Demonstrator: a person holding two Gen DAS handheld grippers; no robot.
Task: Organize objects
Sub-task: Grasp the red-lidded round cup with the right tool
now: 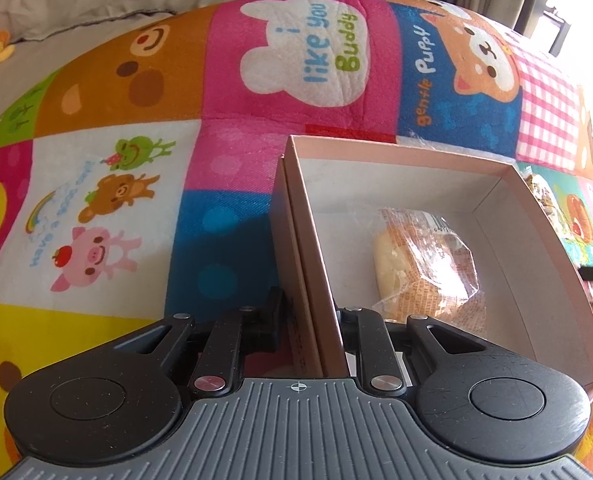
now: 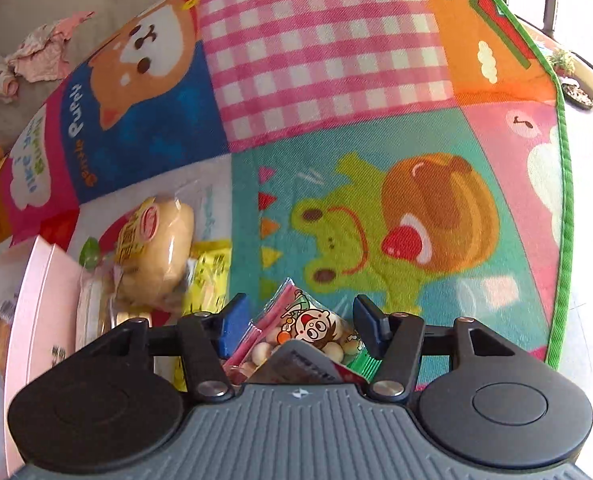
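On the cartoon patchwork mat [image 1: 232, 92] we have our pink cardboard box [image 1: 508, 264] sitting open, and our left gripper [image 1: 308, 320] is clamped narrow on its near left wall, one finger outside, one inside. Down in the box lies a wrapped bun [image 1: 424, 264], alone on the bare floor, its clear wrapper crinkled and catching the light.

Over on our right side, the right gripper [image 2: 302, 322] stands wide, its blue-padded fingers [image 2: 232, 320] well apart and touching nothing we can see. Between them lies a small candy packet [image 2: 312, 332] with a cartoon face and pale round sweets inside, resting on the mat's teal frog panel [image 2: 336, 220]. A grey and red packet [image 2: 300, 368] overlaps its near end, just at the gripper body.

To the left of that we see a second wrapped bun [image 2: 156, 248] piled with yellow snack packs [image 2: 212, 276], just beside the box's pink outer wall [image 2: 32, 320]. Far off on the grey floor lies some crumpled pink cloth [image 2: 40, 56].
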